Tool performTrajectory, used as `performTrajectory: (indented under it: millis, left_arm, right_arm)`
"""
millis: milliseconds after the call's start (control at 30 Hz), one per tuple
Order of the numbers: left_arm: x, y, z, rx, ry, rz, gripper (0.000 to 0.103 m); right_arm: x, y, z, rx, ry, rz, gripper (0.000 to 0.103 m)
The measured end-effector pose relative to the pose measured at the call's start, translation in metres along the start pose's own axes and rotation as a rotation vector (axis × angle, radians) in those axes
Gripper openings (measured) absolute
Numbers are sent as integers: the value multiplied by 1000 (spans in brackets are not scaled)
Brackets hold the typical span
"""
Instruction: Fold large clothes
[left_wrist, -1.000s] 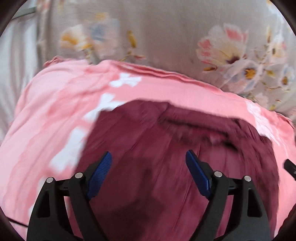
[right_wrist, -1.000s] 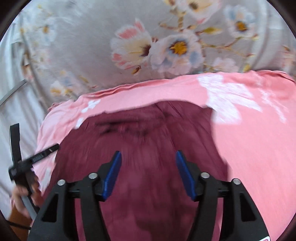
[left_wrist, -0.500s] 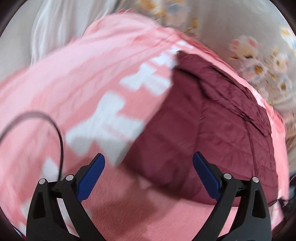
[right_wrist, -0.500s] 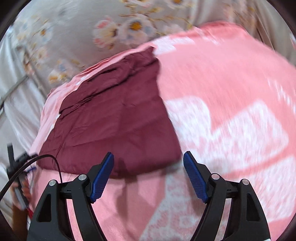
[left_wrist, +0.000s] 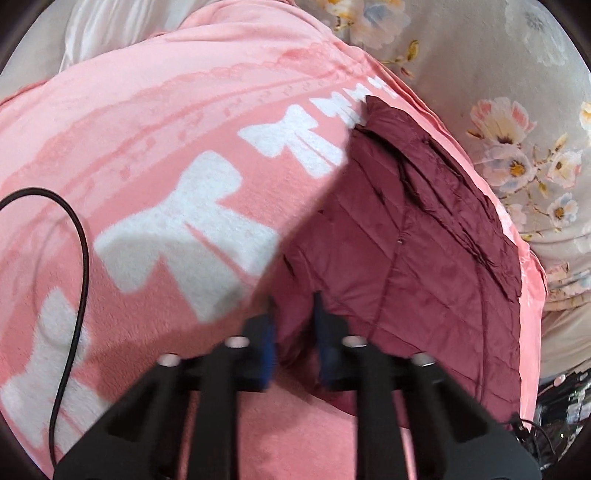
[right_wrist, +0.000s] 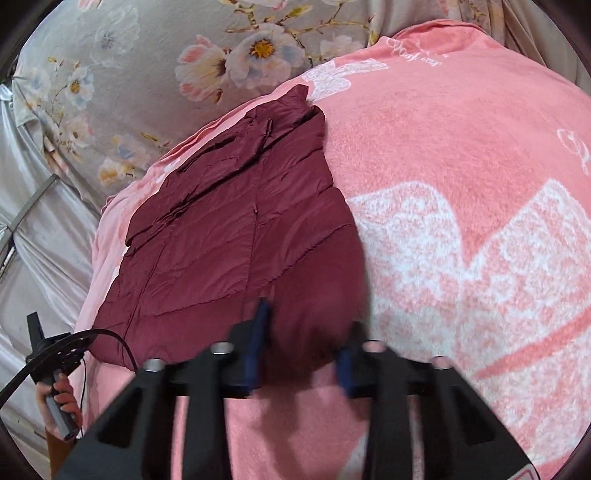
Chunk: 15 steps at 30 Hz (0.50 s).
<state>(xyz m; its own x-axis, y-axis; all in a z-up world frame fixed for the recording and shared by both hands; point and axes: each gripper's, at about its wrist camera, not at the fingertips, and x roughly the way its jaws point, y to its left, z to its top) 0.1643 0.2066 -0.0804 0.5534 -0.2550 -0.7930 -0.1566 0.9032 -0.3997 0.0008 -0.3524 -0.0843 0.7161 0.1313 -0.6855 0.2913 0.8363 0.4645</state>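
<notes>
Jacket: my maroon quilted jacket (left_wrist: 424, 236) lay folded flat on the pink blanket (left_wrist: 155, 122), its near hem toward me and its far end reaching almost to the blanket's far edge.
Left tool: my left tool (left_wrist: 293, 325) had just been closing, and in the left wrist view its blue pads (left_wrist: 266, 343) sat close together with the jacket's near left corner bunched between them. I read that as clenched on the cloth.
Right tool: my right tool (right_wrist: 306, 332) had also just been closing. Its pads (right_wrist: 255, 332) flanked a rounded bulge of the jacket's near right corner, with cloth filling the gap between them. The fingers were blurred, but the fabric looked squeezed, so I took it as gripping the jacket.
Pointing: both tools angled downward at the near hem, one at each corner.
Blanket: pink fleece with white bow shapes, spread over the bed and lying under the whole jacket.
Sheet: a grey floral sheet (right_wrist: 122, 74) showed beyond the blanket's far edge, with pale pink and white blossoms.
Cable: a black cable (left_wrist: 83, 236) curved over the blanket at the left of the left wrist view, apart from the jacket.
Hand: in the right wrist view my left hand (right_wrist: 61, 398) was at the lower left, wrapped round a grey handle, beside the jacket's left corner.
Seams: the jacket's quilting lines ran across it, and a centre seam ran from the hem toward the far end.
</notes>
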Motion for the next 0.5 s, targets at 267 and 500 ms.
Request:
performTrajectory:
  millis: [267,500]
  left_arm:
    - [-81,-22,-13,93,-92,-118,4]
    - [-224,4,-68,186,-246,-284,3]
  right_arm:
    - [-106,41,-13,-235,-178,55,4]
    - [-252,54,-84,-529,-332,108,4]
